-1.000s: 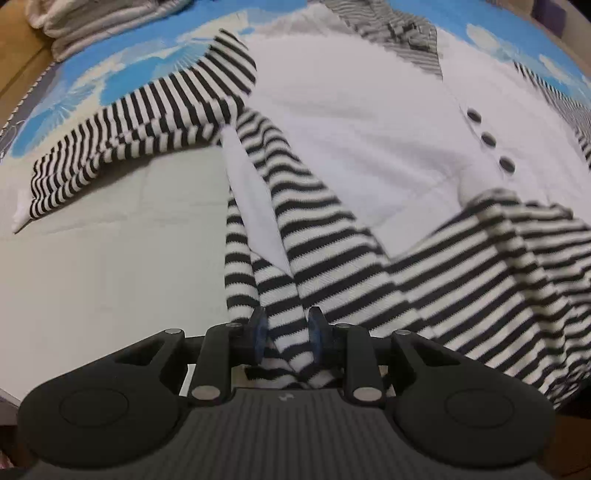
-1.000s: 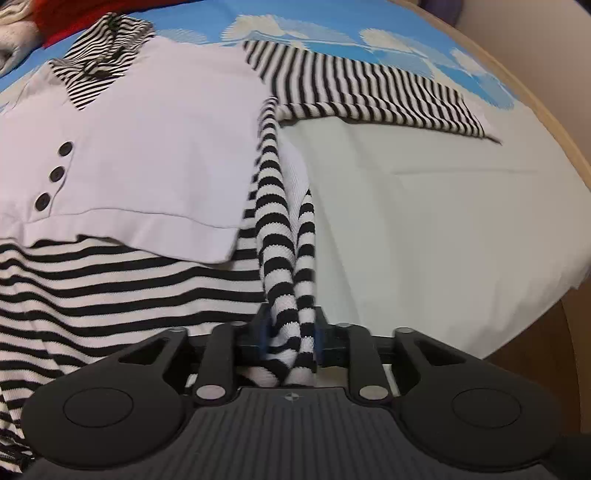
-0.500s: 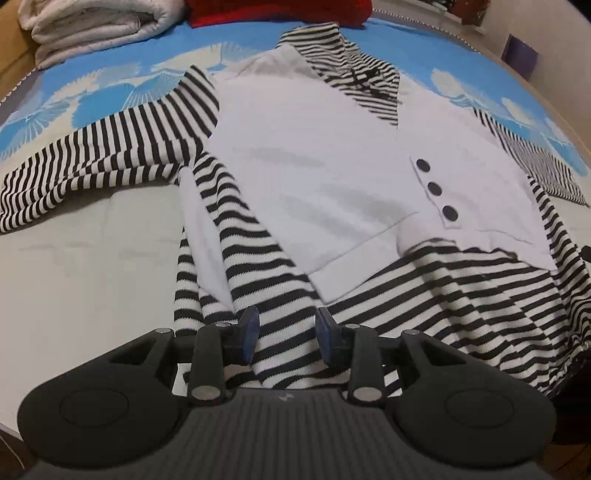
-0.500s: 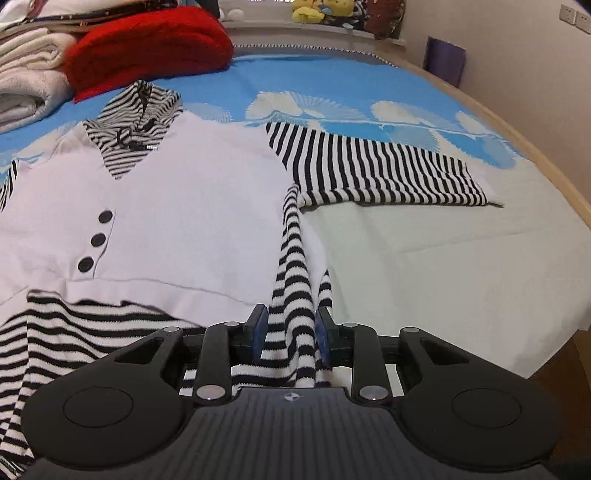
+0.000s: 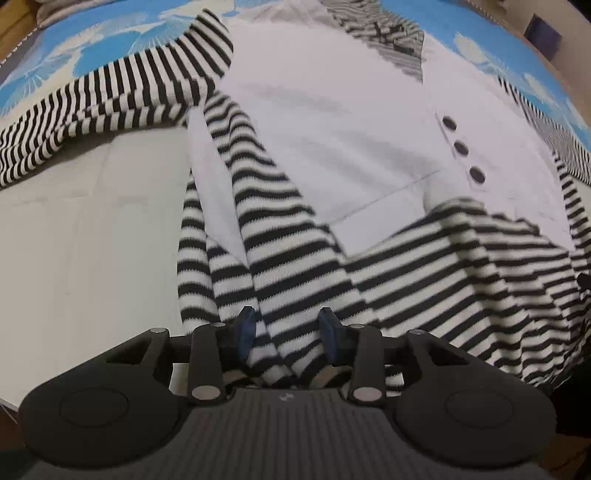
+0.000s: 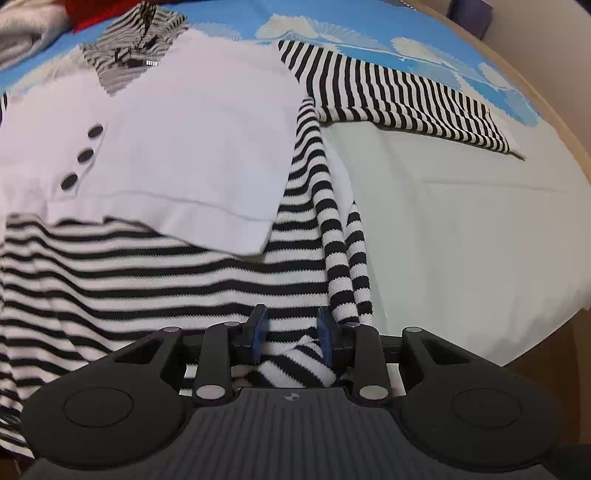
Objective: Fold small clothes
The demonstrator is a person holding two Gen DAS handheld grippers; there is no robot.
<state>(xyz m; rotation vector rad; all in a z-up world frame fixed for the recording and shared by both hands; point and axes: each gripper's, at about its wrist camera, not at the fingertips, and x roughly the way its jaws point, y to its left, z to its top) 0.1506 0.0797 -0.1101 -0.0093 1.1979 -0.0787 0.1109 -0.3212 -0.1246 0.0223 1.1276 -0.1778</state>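
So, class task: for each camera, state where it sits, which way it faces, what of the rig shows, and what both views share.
Left wrist: on the left gripper, facing forward along its fingers up the garment's left side; jaws straddle the striped hem.
Right wrist: on the right gripper, facing up its right side toward one striped sleeve.
Shared: the three black buttons and the white vest panel.

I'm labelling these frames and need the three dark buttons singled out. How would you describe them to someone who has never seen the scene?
Start at the striped garment spread on the blue patterned bedspread. Its chest is covered by a plain white vest panel. The three dark buttons run in a short slanted row near that panel's lower edge, the only round dark marks on plain white.
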